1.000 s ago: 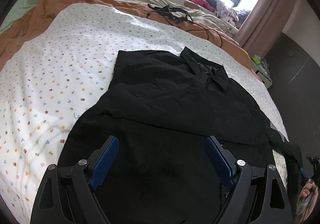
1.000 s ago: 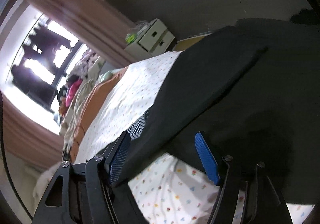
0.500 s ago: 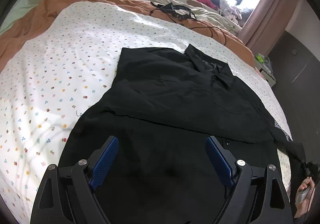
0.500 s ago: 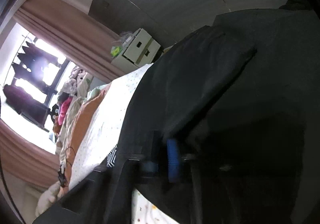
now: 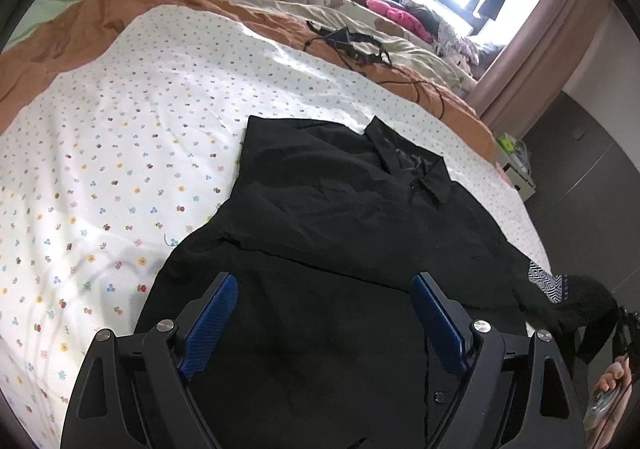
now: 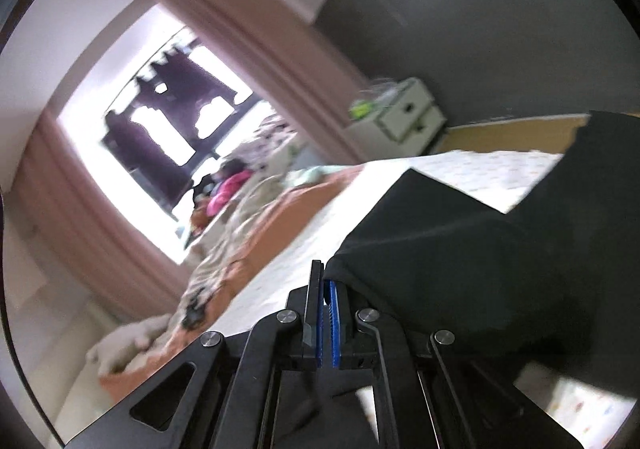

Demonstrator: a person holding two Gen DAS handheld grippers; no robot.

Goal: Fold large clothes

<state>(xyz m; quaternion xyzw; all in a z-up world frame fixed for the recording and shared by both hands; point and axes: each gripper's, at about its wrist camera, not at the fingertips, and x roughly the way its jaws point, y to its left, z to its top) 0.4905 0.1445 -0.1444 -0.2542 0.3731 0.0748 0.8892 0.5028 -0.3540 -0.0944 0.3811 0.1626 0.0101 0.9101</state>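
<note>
A black collared shirt point(image 5: 340, 217) lies flat on the flower-dotted white sheet point(image 5: 120, 153), collar toward the far side. My left gripper point(image 5: 324, 301) is open and hovers over the shirt's lower part, holding nothing. My right gripper point(image 6: 327, 289) is shut on the shirt's cloth point(image 6: 460, 249), which hangs lifted off the bed. In the left wrist view that lifted sleeve point(image 5: 576, 305) shows at the far right, with a patterned patch beside it.
An orange blanket point(image 5: 80, 21) edges the sheet at the back. Black cables point(image 5: 348, 45) and piled clothes point(image 5: 400, 13) lie beyond. A white drawer unit point(image 6: 404, 117) stands by the dark wall. A window with curtains point(image 5: 532, 21) is behind.
My right gripper has shut on the shirt's cloth and lifted it off the bed. The left gripper has drawn back a little and stays open.
</note>
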